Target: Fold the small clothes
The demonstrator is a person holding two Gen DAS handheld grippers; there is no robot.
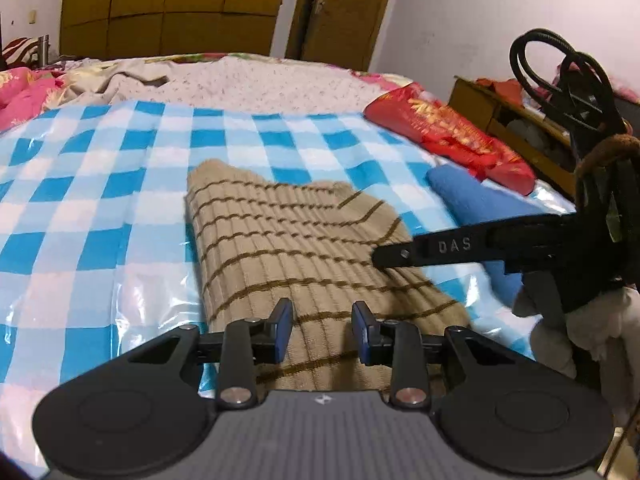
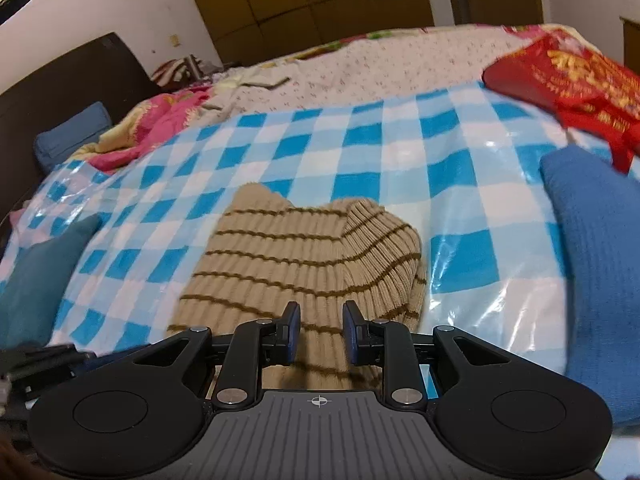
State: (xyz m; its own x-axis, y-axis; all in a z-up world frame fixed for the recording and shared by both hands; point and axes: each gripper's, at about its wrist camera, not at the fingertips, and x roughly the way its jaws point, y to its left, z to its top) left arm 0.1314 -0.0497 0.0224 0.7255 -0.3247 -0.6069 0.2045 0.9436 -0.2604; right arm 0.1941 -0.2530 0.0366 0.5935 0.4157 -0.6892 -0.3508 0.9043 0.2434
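A tan ribbed knit garment with brown stripes [image 1: 288, 248] lies partly folded on the blue-and-white checkered plastic sheet [image 1: 100, 184]; its right part is folded over the body. It also shows in the right wrist view [image 2: 304, 256]. My left gripper [image 1: 322, 330] is open, its jaws above the garment's near edge, holding nothing. My right gripper [image 2: 320, 330] is open over the garment's near edge too. In the left wrist view the right gripper's black finger [image 1: 424, 250] reaches in from the right and touches the garment's right fold.
A folded blue cloth [image 2: 592, 256] lies right of the garment. A red patterned package [image 1: 452, 140] lies behind it. A teal cloth [image 2: 44, 280] sits at the left. Pink floral bedding [image 2: 160, 128] and a wooden wardrobe [image 1: 172, 4] lie beyond.
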